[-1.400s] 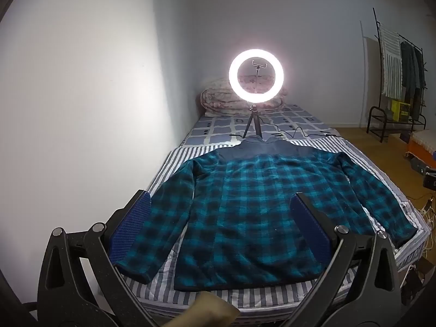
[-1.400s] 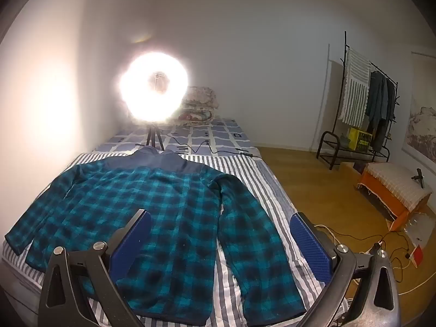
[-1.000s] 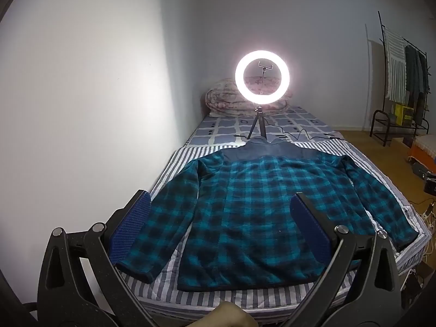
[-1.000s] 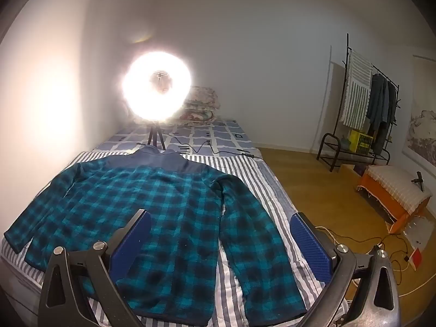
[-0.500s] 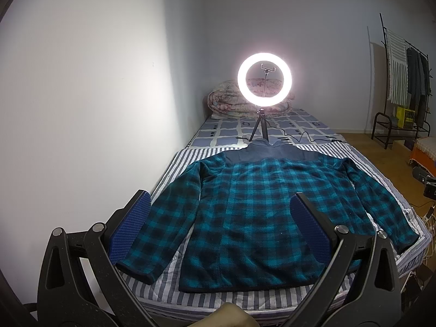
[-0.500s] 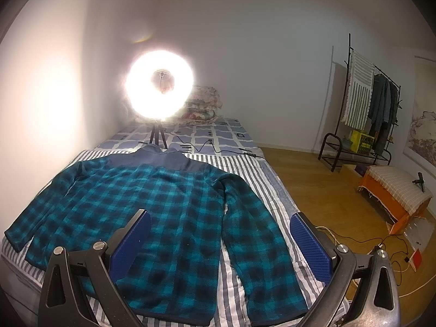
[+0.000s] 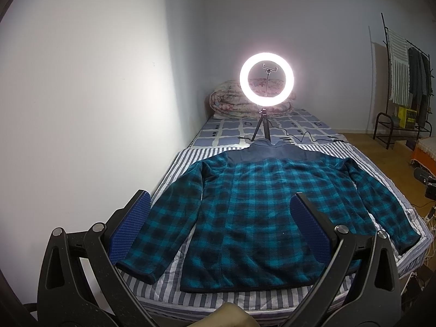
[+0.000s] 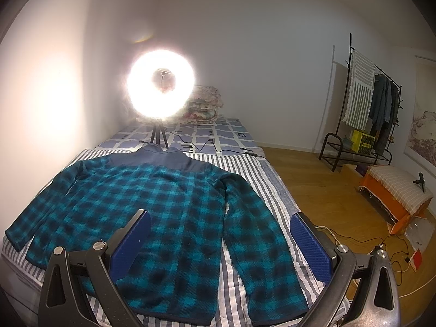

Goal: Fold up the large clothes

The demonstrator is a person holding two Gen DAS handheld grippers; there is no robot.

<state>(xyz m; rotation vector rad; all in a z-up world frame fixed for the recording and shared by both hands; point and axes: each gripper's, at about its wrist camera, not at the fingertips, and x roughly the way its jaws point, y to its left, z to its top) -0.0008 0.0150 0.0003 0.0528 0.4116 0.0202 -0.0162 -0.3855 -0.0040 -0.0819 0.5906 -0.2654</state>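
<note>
Room: bedroom, white walls, wood floor; my work surface is the bed point(image 7: 174, 294) under a striped sheet.
Jacket point(image 7: 261, 218): teal plaid, spread flat on the bed, collar away from me, both sleeves angled out, hem at the near edge.
Left tongs point(image 7: 220, 223): pads wide apart, empty, held above the near edge over the left sleeve and hem.
Right tongs point(image 8: 220, 242): pads wide apart, empty, above the right sleeve point(image 8: 261, 245).
Stage: my judgement is that no fold is made yet; the first grasp is still to come.
Risk 1: the right cuff lies at the bed's edge; a loose pinch there could let the sleeve slide off toward the floor.
Risk 2: thick fleece; a shallow bite may take only the top layer, so the fold comes out skewed.
Risk 3: ring light point(image 7: 266, 78) stands on its tripod just behind the collar, cable point(image 8: 207, 144) trailing across the bed; a long pull on the jacket could snag the cable or tip the stand.
Risk 4: glare washes out the right view near the collar.
Containers: a yellow box point(image 8: 363, 141) sits on the rack point(image 8: 354, 152); contents cannot be told.
</note>
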